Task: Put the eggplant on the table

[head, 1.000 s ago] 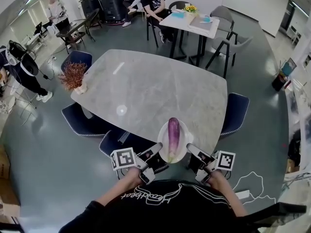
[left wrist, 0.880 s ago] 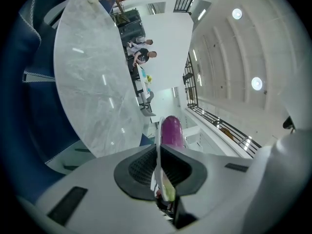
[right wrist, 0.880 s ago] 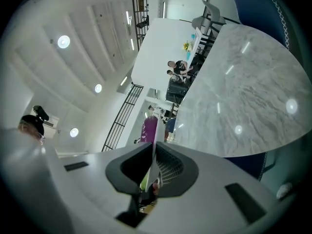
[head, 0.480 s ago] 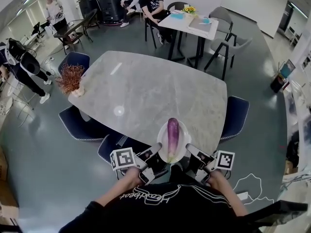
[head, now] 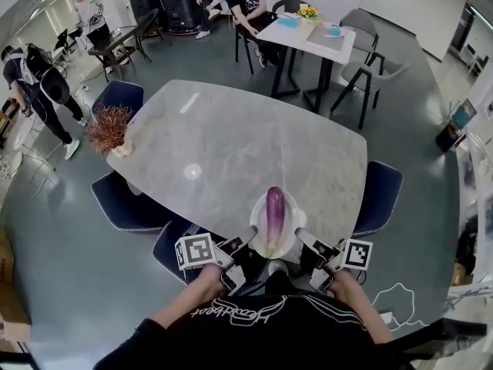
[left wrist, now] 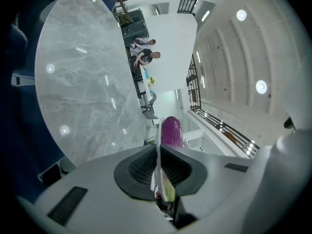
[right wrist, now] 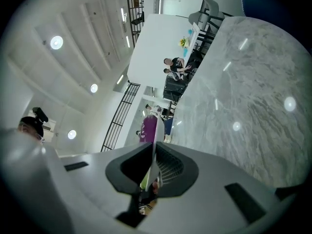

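Nearest: script print on the black shirt (head: 231, 313), upside down, not legible. Marker cubes carry square patterns only, no text.

L gripper (head: 245, 239) & R gripper (head: 305, 241) are each clamped on opposite sides of the white plate (head: 256, 205). Both gripper views show the rim edge-on, pinched betw. the jaws. The eggplant (head: 274, 213) lies lengthwise on the plate, greenish stem end toward the person, purple tip pointing away. Plate is at the near edge of the marble table (head: 223, 137); can't tell if it's resting or just above.

Step in hand, prob.: get the plate onto the tabletop. Keep both grips level & matched so the eggplant doesn't roll, go fwd clear of the edge, lower flat, then release.

Further out: dried plant (head: 110, 126) at the table's left end, and people at a small table (head: 304, 35) beyond.
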Demonstrator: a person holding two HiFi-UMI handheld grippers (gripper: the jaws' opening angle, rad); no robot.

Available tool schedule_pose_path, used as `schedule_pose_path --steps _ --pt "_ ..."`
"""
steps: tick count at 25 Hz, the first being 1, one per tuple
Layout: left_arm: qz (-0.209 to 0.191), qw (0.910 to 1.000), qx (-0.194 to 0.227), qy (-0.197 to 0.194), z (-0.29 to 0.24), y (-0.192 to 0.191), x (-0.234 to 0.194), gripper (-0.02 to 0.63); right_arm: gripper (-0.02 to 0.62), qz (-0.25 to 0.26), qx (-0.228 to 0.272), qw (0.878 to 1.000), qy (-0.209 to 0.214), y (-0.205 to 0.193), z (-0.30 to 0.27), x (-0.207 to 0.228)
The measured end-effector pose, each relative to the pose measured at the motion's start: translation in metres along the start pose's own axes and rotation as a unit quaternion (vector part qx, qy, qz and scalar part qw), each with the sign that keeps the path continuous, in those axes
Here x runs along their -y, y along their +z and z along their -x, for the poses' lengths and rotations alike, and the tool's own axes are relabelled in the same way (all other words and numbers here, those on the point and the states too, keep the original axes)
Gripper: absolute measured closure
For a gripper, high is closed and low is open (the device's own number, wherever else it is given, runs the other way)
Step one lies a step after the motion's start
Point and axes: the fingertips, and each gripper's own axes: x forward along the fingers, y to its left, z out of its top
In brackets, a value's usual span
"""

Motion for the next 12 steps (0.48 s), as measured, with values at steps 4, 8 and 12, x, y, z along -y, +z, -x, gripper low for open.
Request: schedule_pose_path --steps 4,8,12 --pt "0.003 1.0000 0.003 -0.002 -0.021 0.014 -0.001 0.581 0.574 -0.001 -0.002 1.000 0.000 0.022 -0.006 0.010" --pt "0.003 0.9999 0.006 0.008 -0.037 0.030 -0.007 0.581 0.574 -0.003 -0.004 1.000 -0.001 0.043 -0.016 0.018" --pt "0.009 0.9999 0.007 0.005 -0.055 0.044 -0.009 0.582 0.574 -0.002 -0.004 1.000 -0.006 0.062 -0.024 0.028"
